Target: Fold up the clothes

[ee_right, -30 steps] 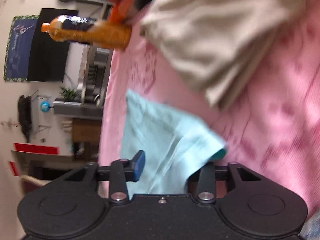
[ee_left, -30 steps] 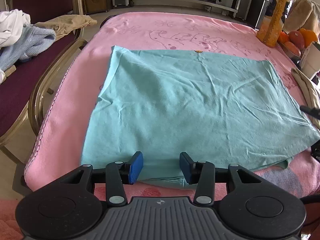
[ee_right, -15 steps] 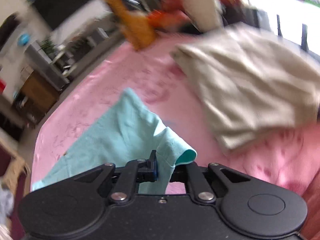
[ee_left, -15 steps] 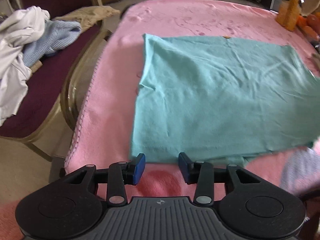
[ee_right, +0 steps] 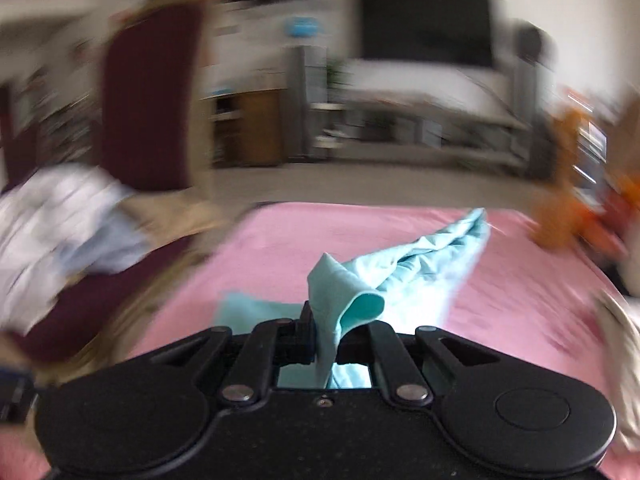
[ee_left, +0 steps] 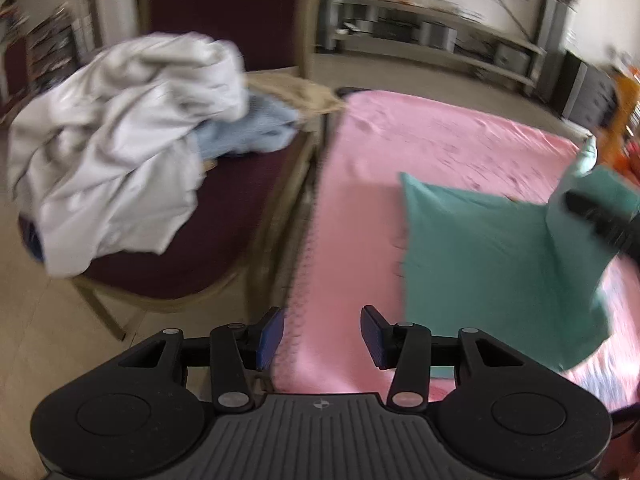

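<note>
Right wrist view: right gripper (ee_right: 326, 344) clamped on teal garment (ee_right: 424, 264) corner, now lifted off pink table cover (ee_right: 520, 280); left gripper (ee_left: 322, 336) spread, empty, swung past cover's edge; fold apparently underway.

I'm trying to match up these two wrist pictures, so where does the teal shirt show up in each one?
Left wrist: the teal shirt lies right of centre on the pink cover, its far-right corner lifted by the right gripper.
Right wrist: the shirt fills the lower centre, a fold pinched in the right gripper, the rest trailing back and to the right.
Shared landmark: the white garment pile on the maroon chair, at left in both.
</note>
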A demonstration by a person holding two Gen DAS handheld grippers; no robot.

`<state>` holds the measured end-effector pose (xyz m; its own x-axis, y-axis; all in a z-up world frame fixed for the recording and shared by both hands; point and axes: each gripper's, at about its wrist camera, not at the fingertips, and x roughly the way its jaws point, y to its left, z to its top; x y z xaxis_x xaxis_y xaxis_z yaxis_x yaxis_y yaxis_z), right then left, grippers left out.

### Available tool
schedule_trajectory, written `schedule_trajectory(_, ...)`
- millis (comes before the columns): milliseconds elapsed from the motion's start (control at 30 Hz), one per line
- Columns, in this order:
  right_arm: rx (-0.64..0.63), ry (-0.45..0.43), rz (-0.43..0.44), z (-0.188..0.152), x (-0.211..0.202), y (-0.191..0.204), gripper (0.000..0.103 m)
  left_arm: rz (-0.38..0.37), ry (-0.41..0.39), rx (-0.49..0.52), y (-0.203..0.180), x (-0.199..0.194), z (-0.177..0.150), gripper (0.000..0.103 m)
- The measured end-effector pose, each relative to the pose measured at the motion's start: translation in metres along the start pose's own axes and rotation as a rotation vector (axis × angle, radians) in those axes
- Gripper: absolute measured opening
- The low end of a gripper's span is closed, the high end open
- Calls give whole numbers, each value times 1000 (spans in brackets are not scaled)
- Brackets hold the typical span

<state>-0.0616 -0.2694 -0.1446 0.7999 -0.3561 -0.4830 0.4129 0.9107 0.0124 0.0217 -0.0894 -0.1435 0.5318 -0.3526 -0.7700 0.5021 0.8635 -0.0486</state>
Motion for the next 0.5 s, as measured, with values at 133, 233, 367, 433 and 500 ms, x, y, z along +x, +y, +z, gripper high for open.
schedule_trajectory(133, -225, 54, 137, -26, 23, 65, 7, -15, 22, -56, 10, 6, -3, 44)
schedule_trajectory(233, -307, 153, 160, -45, 43, 85, 7, -6, 19, -59, 10, 7, -3, 44)
schedule_trajectory(367, -255, 183, 154, -46, 47, 78, 7, -19, 20, -74, 12, 8, -3, 44)
schedule_trajectory(433, -223, 184, 158, -42, 44, 70, 8, -23, 21, -86, 14, 8, -2, 44)
schedule_trajectory(500, -171, 219, 224, -37, 43, 61, 18, -23, 17, -100, 16, 7, -2, 44)
